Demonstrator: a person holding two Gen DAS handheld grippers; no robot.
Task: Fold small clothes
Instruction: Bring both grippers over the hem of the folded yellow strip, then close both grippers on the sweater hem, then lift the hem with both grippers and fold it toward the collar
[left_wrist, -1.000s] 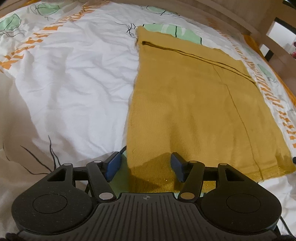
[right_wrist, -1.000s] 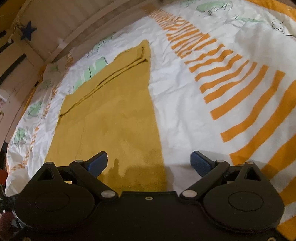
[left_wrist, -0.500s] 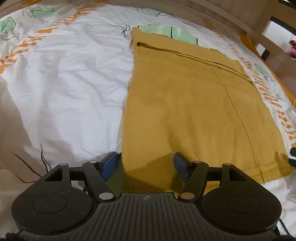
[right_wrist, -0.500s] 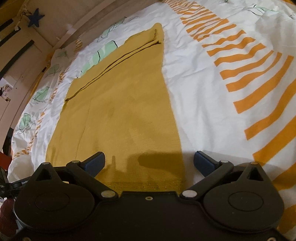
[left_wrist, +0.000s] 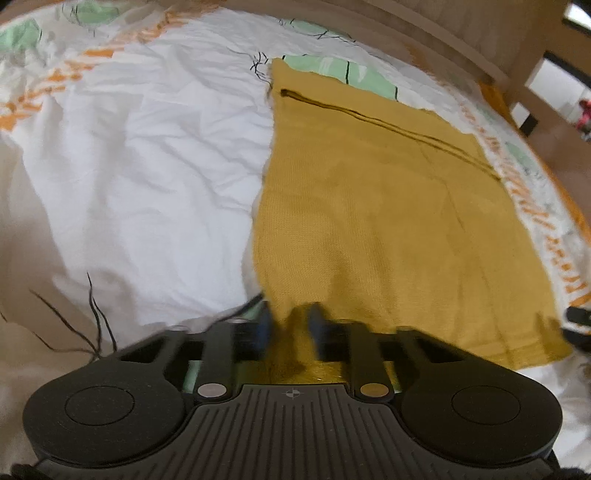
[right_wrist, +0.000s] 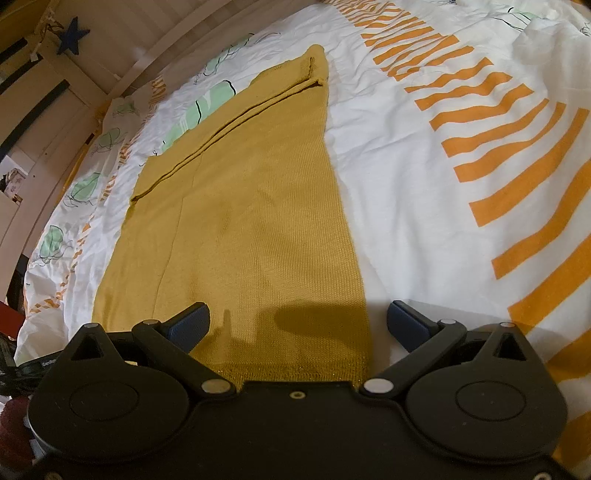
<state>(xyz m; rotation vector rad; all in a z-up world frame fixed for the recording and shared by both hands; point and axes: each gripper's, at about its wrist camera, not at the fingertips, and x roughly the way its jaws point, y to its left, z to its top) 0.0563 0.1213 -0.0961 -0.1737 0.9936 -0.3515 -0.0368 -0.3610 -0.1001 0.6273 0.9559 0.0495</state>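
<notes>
A mustard knitted garment (right_wrist: 243, 229) lies flat on a white bedsheet (left_wrist: 140, 177) printed with orange stripes and green leaves. The left gripper (left_wrist: 290, 325) has just been closing and its blue pads now pinch the garment's near left corner (blurred in that view). The right gripper (right_wrist: 297, 325) gapes wide over the near right corner, one pad (right_wrist: 192, 325) above the knit and the other over the sheet.

My left view is smeared by motion: the left gripper's (left_wrist: 290, 321) blue jaws blur over the mustard-yellow knitted garment's (left_wrist: 388, 229) near hem, which its black body hides. In the right view, the right gripper's (right_wrist: 297, 325) body covers that hem too.
</notes>
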